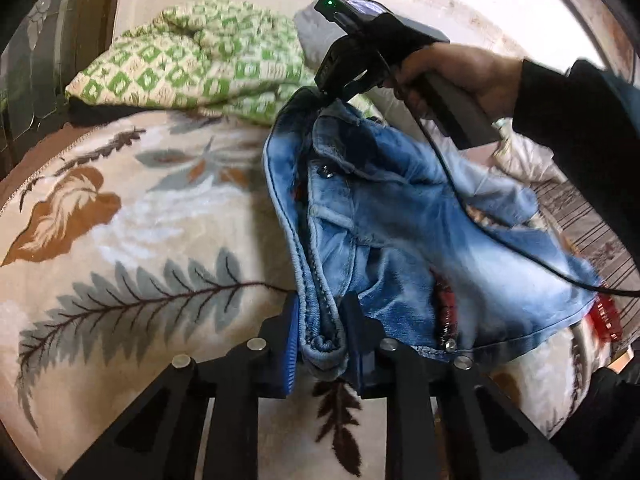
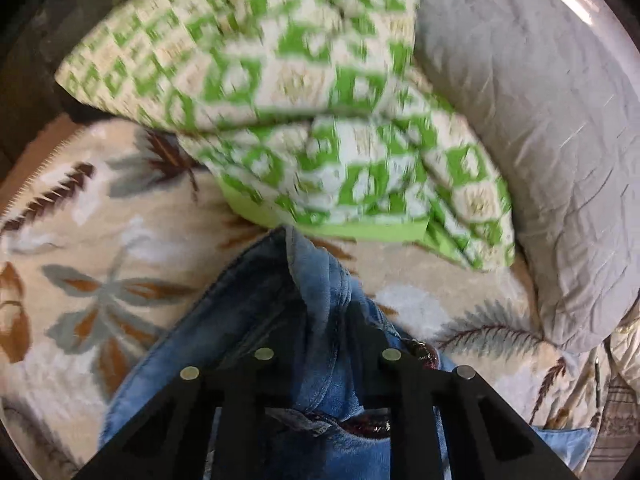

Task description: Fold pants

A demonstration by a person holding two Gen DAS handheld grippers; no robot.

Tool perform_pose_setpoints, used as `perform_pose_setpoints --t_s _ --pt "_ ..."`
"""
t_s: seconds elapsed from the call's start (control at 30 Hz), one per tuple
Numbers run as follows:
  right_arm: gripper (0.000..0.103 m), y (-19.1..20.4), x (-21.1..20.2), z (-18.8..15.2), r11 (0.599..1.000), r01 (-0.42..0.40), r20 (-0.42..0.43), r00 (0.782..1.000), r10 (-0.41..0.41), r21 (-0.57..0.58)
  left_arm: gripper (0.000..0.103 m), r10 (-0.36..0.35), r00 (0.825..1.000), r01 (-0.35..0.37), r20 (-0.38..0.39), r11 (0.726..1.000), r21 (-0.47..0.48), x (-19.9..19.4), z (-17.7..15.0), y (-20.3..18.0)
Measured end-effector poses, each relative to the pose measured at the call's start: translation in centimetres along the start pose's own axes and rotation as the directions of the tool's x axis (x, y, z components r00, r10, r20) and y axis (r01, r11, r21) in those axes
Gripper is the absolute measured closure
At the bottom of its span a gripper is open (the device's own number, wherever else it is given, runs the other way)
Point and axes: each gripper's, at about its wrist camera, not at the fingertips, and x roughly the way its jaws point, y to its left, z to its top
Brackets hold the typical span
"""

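Gripping: both of my grippers are pinched onto the faded blue denim pants, one at each end of the waistband.
Left gripper: my left gripper has its blue-padded black fingers narrowed onto a rolled, stitched edge of the waistband, the denim squeezed between the pads.
Right gripper: my right gripper, seen from the left wrist, bites the far top corner of the waistband; my hand in a dark sleeve wraps its grey handle, and a black cable trails down across the denim.
Right gripper, own view: its black fingers sit close together with a ridge of denim bunched up between them.
Pants: they hang bunched between the two grippers, waistband stretched from near to far, a metal button showing and something red peeking out at the lower right edge.
Surface: a cream plush blanket with grey fern and brown leaf prints lies under the pants.
Behind: a folded green-and-cream checked quilt lies beyond the pants, with a grey wrinkled pillow just beside it.
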Motion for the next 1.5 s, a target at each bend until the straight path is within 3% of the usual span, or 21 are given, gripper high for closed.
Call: perform_pose_setpoints --t_s 0.07,0.13,0.23,0.37,0.5,0.57,0.67,0.77,0.8,0.87,0.9,0.97,1.0,1.03,1.07,1.1,1.3,1.5 --pt "0.083 0.3 -2.3 0.5 1.0 -0.016 0.053 0.998 0.017 -0.013 0.088 0.032 0.997 -0.034 0.072 0.999 0.023 -2.1 0.4 0.1" --pt "0.083 0.8 -4.2 1.1 0.999 -0.038 0.101 0.994 0.04 -0.022 0.088 -0.004 0.995 0.005 0.104 1.0 -0.015 -3.8 0.7 1.0" --pt "0.083 2.3 -6.8 2.4 0.996 -0.089 0.159 0.983 0.093 -0.03 0.088 0.032 0.993 -0.03 0.116 0.999 -0.022 -5.2 0.5 2.0" --pt "0.083 6.3 -7.7 4.2 0.993 -0.094 0.165 0.981 0.103 -0.065 0.088 0.007 0.994 0.005 0.108 0.993 -0.114 -6.5 0.1 5.0" --pt "0.083 9.7 -5.8 5.0 0.994 -0.092 0.14 0.985 0.1 -0.062 0.088 0.006 0.993 0.017 0.121 0.982 -0.19 -7.7 -0.1 7.7" --pt "0.083 11.1 -4.3 5.5 0.993 -0.102 0.125 0.986 0.108 -0.058 0.088 -0.002 0.996 0.023 0.094 0.974 -0.226 -7.3 -0.3 8.7" --pt "0.083 12.8 -1.8 5.7 0.995 -0.067 0.097 0.993 0.074 -0.069 0.088 -0.013 1.0 0.005 -0.024 0.956 -0.293 -5.1 -0.8 10.2" --pt "0.082 13.3 1.8 5.2 0.997 -0.071 0.006 0.997 0.071 -0.041 0.088 -0.021 0.992 -0.021 -0.123 0.945 -0.327 -3.3 -1.6 10.8" --pt "0.079 13.3 2.6 4.9 0.997 -0.068 -0.01 0.998 0.067 -0.033 0.087 -0.019 0.986 -0.037 -0.164 0.943 -0.33 -2.6 -1.8 10.9" --pt "0.062 13.3 3.9 4.4 0.997 -0.066 -0.051 0.997 0.064 -0.031 0.083 -0.014 0.98 -0.053 -0.196 0.942 -0.333 -1.9 -2.0 11.0" --pt "0.037 13.4 4.2 4.2 0.997 -0.075 -0.065 0.995 0.072 -0.035 0.082 -0.016 0.98 -0.052 -0.198 0.942 -0.331 -1.9 -2.0 10.9" --pt "0.031 13.3 3.3 4.0 0.996 -0.077 -0.033 0.997 0.076 -0.044 0.072 -0.012 0.981 -0.052 -0.194 0.946 -0.32 -1.9 -1.9 10.7" --pt "0.03 13.1 2.7 4.0 0.997 -0.069 -0.022 0.997 0.068 -0.043 0.054 0.006 0.983 -0.064 -0.183 0.949 -0.31 -2.3 -1.9 10.4" --pt "0.03 12.7 1.9 4.1 0.998 -0.062 -0.009 0.998 0.062 -0.033 0.026 0.034 0.984 -0.086 -0.173 0.95 -0.3 -2.6 -1.8 10.1" --pt "0.029 12.0 0.8 4.2 0.997 -0.071 0.011 0.997 0.071 -0.016 0.01 0.076 0.984 -0.121 -0.164 0.951 -0.286 -3.0 -1.6 9.9" --pt "0.027 11.2 -0.6 4.3 0.996 -0.093 0.037 0.995 0.092 0.007 0.0 0.133 0.98 -0.169 -0.147 0.949 -0.266 -3.6 -1.5 9.5" --pt "0.021 5.9 -7.2 2.5 0.983 -0.158 0.127 0.981 0.146 0.089 0.0 0.218 0.972 -0.23 -0.088 0.957 -0.176 -5.7 0.3 7.6" --pt "0.021 -3.0 -12.7 -4.6 0.969 -0.147 0.15 0.982 0.118 0.201 0.0 0.162 0.987 -0.163 -0.021 0.986 -0.046 -6.9 3.5 2.6"
